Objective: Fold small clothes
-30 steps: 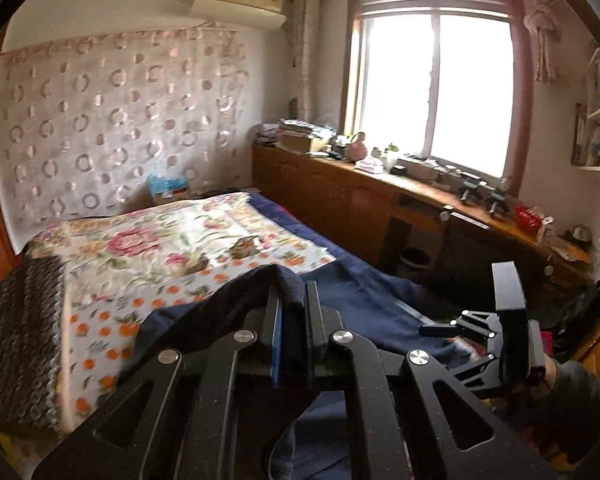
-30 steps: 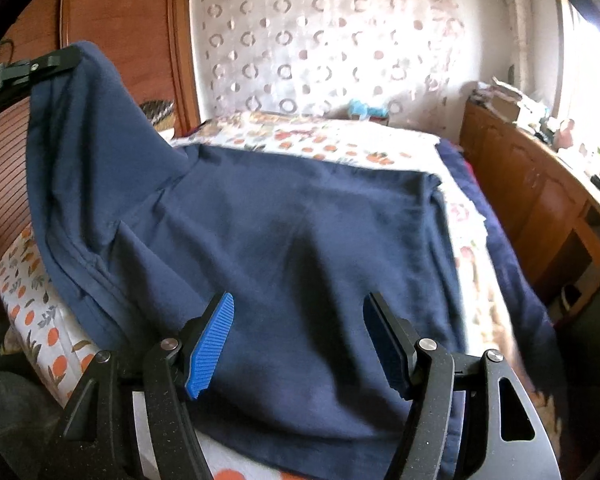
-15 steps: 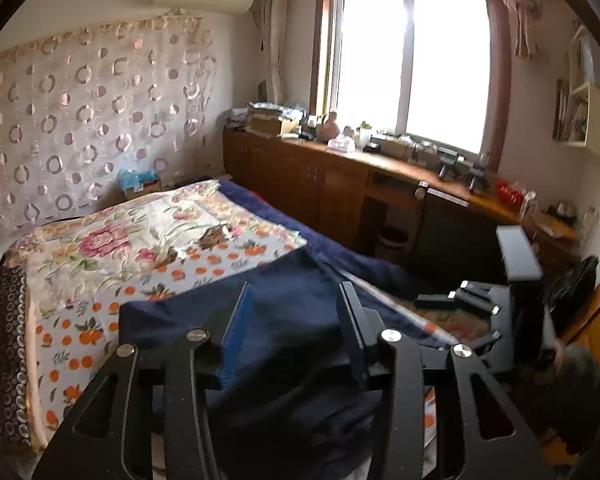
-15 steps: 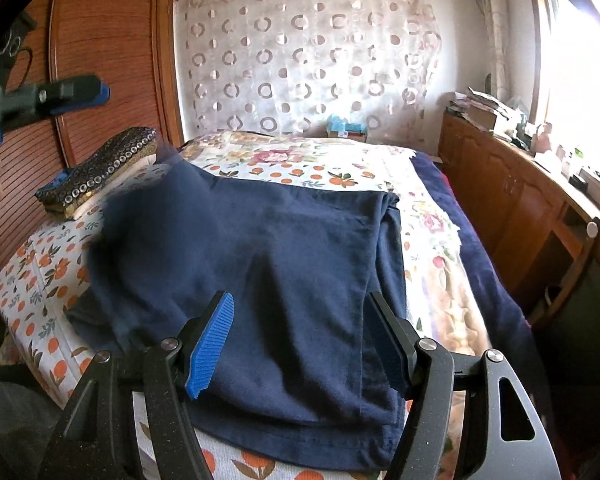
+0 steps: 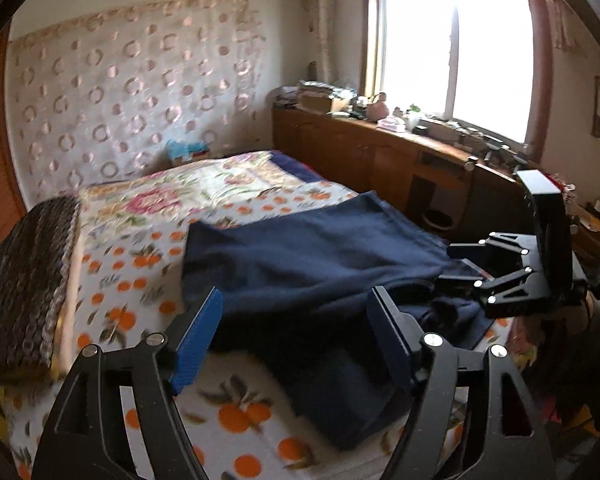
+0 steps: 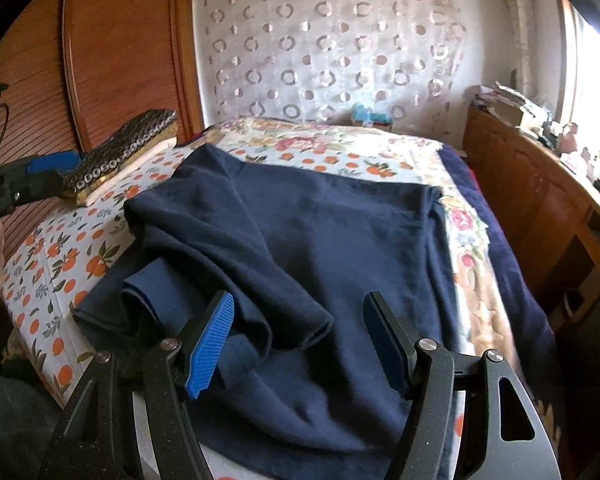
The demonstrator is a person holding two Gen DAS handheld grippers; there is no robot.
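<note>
A navy blue garment point(image 6: 324, 240) lies partly folded on the bed, its left side thrown over the middle in loose folds; it also shows in the left wrist view point(image 5: 308, 256). My left gripper point(image 5: 296, 336) is open and empty, just above the garment's near edge. My right gripper point(image 6: 300, 340) is open and empty over the garment's front edge. In the left wrist view the right gripper point(image 5: 516, 276) sits at the garment's right side. In the right wrist view the left gripper point(image 6: 32, 176) is at the far left, off the garment.
The bed has an orange-print sheet point(image 6: 60, 256) and a floral quilt point(image 5: 172, 192). A dark patterned cushion point(image 5: 28, 272) lies by the wooden headboard point(image 6: 112, 60). A wooden cabinet point(image 5: 380, 160) with clutter runs under the window on the right.
My left gripper let go of the garment's raised side, which dropped over the middle of the garment. The left gripper opened and moved back. The right gripper stayed open.
</note>
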